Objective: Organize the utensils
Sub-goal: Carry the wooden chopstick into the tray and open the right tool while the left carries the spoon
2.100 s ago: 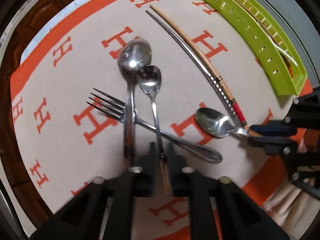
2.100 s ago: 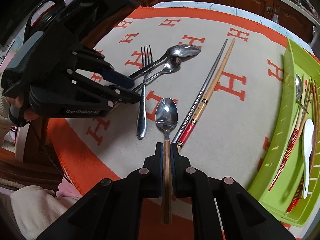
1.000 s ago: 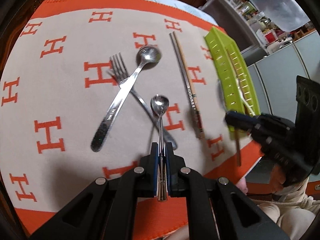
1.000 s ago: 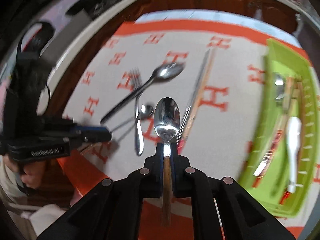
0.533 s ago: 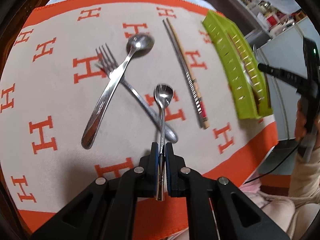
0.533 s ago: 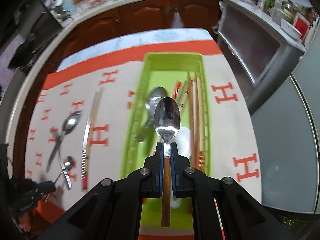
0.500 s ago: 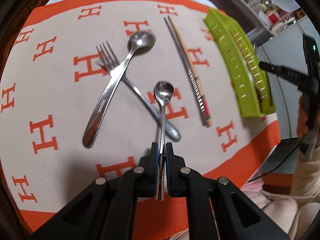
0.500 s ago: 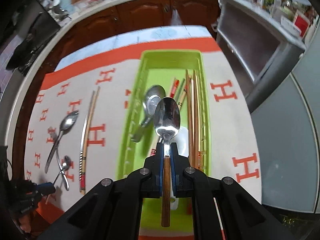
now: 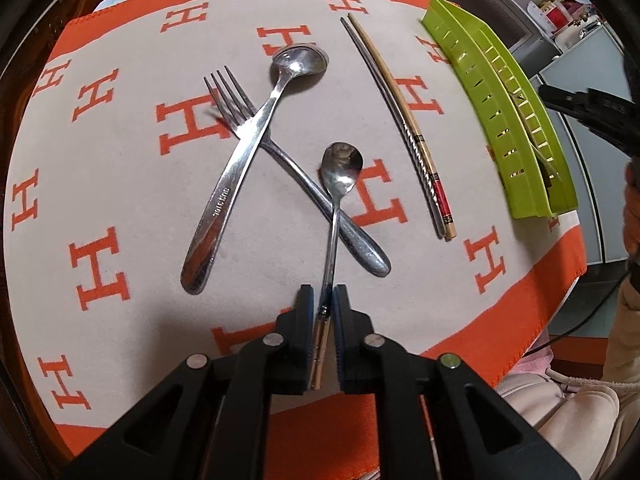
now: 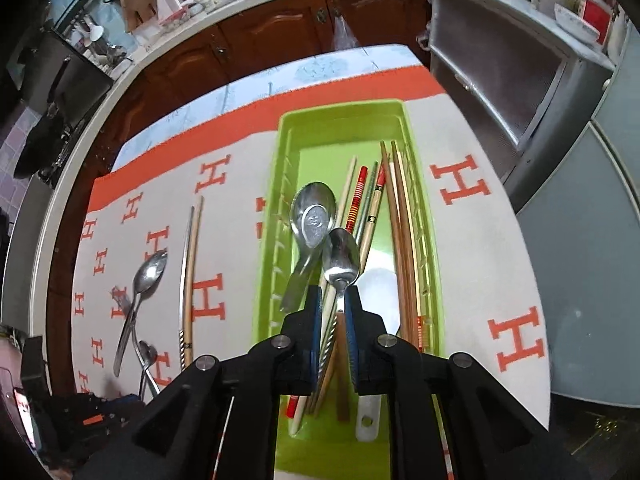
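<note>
My left gripper [image 9: 323, 293] points down at the orange-and-beige cloth [image 9: 120, 184]. Its jaws are opening, and the small spoon [image 9: 340, 168] lies between them with a gap at each pad, its bowl across the fork [image 9: 288, 160]. A large spoon [image 9: 248, 148] crosses the fork too. Above the green tray [image 10: 340, 120], my right gripper [image 10: 333, 293] has its jaws opening around a wooden-handled spoon [image 10: 342, 256], which tilts loose over a bigger spoon [image 10: 314, 212], chopsticks [image 10: 400, 220] and a white spoon [image 10: 378, 284].
A metal and a wooden chopstick [image 9: 400, 120] lie side by side on the cloth between the cutlery and the green tray [image 9: 500, 120]. A cloth edge runs close to the tray's end. A person's sleeve [image 9: 580, 420] is at the lower right. Wooden cabinets [image 10: 280, 32] stand behind.
Both grippers' jaws have parted from their spoons. The right one swung from over the cloth to above the tray. The left one sank, and its spoon's bowl now rests on the fork.
</note>
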Available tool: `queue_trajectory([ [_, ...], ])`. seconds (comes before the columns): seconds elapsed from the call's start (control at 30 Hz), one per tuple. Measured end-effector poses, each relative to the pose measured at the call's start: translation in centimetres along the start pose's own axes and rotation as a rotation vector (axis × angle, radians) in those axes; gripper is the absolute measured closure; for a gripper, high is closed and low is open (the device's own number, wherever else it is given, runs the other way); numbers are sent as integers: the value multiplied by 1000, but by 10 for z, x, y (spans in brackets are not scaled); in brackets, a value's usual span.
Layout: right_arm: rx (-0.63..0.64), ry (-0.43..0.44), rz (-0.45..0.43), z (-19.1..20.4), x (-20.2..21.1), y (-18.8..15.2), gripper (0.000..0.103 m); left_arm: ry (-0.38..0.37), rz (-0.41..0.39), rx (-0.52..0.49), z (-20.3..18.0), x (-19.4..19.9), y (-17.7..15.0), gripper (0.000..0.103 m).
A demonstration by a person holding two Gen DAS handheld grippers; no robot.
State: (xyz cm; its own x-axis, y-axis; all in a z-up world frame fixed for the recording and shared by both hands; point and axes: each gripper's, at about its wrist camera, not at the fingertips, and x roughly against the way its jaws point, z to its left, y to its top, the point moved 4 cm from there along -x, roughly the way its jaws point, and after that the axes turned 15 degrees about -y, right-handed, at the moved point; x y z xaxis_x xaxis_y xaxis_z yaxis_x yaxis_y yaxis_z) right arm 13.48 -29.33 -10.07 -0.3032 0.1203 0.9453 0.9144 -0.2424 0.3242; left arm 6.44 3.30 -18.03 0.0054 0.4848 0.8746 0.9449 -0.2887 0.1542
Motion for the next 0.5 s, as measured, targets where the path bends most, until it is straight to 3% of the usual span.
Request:
queue_trajectory([
  [0.1, 41, 27, -24, 10, 24, -11, 91, 19, -11, -4, 0, 3, 3, 76],
  [0.3, 147, 95, -40, 42, 55, -45, 91, 51, -1, -38, -4, 5, 14, 76],
  [0.5, 257, 132, -45, 79, 67, -82, 91, 134, 79, -127, -12, -9, 27, 77],
])
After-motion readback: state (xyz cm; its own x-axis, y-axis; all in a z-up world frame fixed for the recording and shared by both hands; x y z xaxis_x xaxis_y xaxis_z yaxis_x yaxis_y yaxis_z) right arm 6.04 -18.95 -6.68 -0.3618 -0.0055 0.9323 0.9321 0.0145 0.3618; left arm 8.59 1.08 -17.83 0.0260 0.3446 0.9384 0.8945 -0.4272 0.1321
